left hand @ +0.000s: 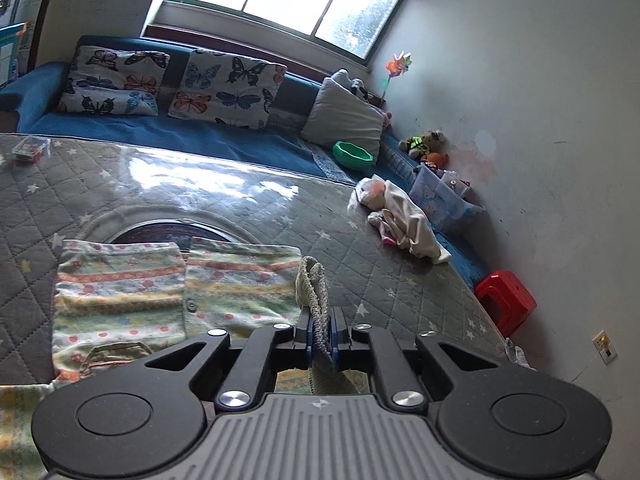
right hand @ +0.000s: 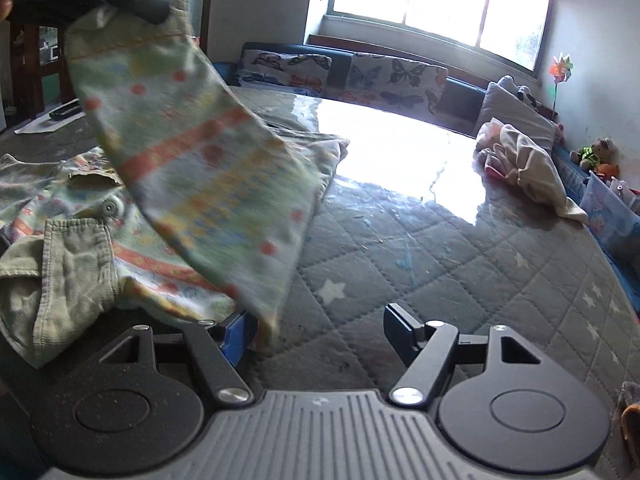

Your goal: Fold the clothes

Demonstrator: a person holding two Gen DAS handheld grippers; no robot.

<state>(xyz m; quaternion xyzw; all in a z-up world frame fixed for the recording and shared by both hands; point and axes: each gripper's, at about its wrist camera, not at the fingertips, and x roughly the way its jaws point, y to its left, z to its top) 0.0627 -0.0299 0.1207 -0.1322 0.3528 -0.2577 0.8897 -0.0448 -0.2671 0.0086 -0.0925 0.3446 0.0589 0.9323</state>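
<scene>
Quilted grey table (right hand: 460, 264) carries the striped shirt (left hand: 176, 288) at its near edge. Left gripper (left hand: 320, 330) is clamped on the ribbed cuff (left hand: 312, 280), sleeve lifted; right gripper (right hand: 320, 326) jaws spread, nothing pinched. Risk: the single-point hold drags the shirt body and bunches the fold.

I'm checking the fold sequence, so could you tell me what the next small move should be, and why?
Probably carry the sleeve across and lay it on the garment's body. The left gripper is shut on the ribbed cuff, and the striped sleeve hangs lifted over the garment lying flat on the quilted table. The right gripper stands open, with only the sleeve's edge by one finger.
</scene>
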